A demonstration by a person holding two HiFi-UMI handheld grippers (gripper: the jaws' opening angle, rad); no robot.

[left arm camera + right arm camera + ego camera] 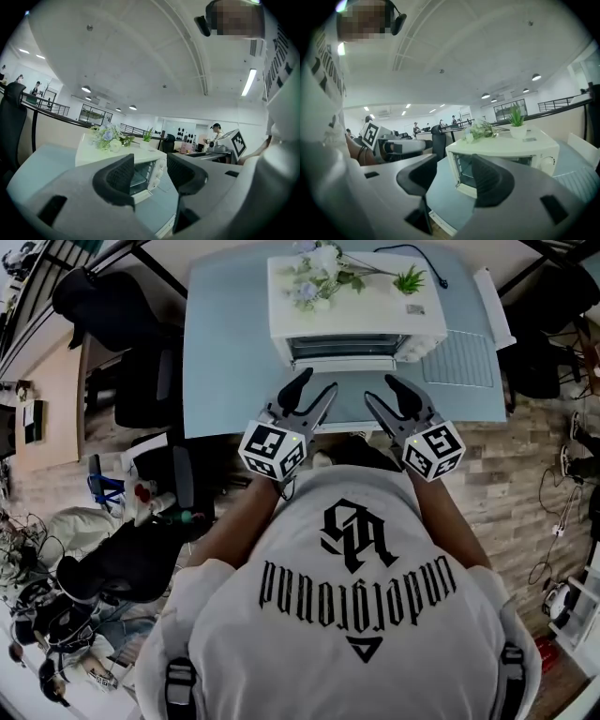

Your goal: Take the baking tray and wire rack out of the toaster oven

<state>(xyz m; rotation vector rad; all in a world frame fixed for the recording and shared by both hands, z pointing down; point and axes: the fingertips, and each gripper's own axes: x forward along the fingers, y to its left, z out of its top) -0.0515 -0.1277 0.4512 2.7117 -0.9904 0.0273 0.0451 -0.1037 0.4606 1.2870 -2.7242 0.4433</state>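
The toaster oven (356, 310) stood on the table (225, 362) with its long axis running side to side, parallel to the table's near edge. Its glass door faced the person. Both claws hung just short of that door. The left claw (317, 381) was before the oven's left half and the right claw (380, 388) before its right half. Each had its jaws spread wide, with nothing between them. Flowers (314, 273) and a small potted plant (410, 279) sat on the oven's top. Behind the dark glass, the baking tray and wire rack could not be made out. The oven's back was hidden from every view.
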